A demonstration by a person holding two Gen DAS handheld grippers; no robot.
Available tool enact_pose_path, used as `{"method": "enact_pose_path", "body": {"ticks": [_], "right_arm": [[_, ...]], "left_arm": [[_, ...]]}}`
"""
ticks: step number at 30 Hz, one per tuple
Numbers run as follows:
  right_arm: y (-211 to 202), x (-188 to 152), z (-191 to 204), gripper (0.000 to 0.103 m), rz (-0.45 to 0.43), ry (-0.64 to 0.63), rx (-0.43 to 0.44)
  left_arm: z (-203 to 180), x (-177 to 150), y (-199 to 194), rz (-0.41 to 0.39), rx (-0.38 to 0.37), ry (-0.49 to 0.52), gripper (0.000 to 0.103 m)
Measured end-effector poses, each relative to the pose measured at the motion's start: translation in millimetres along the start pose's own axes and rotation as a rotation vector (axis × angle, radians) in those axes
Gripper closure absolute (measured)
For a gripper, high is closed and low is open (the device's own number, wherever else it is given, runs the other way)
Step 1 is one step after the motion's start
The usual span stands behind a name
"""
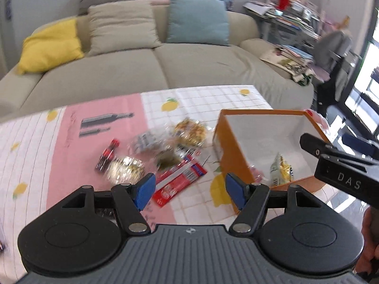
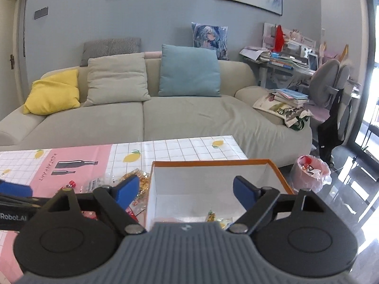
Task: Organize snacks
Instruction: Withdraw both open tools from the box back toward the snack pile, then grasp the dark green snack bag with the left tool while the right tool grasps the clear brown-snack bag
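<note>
a: from the left gripper [image 1: 189,189], jaws spread and empty, the loose snacks [image 1: 165,151] lie on the table [image 1: 35,142] beside the orange box [image 1: 231,146]. it should drop square over the red packet [image 1: 180,182], nearest.

b: blurred, though; maybe flat.

a: the right gripper [image 2: 186,189] hangs released over the box [image 2: 213,163], some snacks [image 2: 215,217] inside. keep it clear.
</note>
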State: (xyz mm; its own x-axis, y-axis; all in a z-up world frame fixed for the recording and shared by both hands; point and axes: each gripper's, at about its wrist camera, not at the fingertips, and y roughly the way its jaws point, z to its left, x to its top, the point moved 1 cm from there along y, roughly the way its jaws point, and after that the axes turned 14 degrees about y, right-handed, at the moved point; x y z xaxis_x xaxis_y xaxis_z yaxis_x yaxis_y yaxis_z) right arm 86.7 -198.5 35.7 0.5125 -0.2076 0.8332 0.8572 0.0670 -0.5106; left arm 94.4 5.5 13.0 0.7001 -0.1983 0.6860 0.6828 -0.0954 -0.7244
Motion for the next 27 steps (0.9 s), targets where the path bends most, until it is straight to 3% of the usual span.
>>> {"method": "enact_pose_path", "body": {"ticks": [9, 21, 27], "right_arm": [[8, -34, 30, 0.018, 0.094, 0.0, 0.04], [24, -59, 83, 0.018, 0.137, -0.115, 0.145], [50, -75, 107, 0.029, 0.201, -0.168, 0.185]], "left_arm": [[34, -39, 3, 0.051, 0.018, -0.108, 0.024], [81, -66, 15, 0.08, 0.035, -0.26, 0.025], [100, -77, 32, 0.107, 0.047, -0.346, 0.025]]}}
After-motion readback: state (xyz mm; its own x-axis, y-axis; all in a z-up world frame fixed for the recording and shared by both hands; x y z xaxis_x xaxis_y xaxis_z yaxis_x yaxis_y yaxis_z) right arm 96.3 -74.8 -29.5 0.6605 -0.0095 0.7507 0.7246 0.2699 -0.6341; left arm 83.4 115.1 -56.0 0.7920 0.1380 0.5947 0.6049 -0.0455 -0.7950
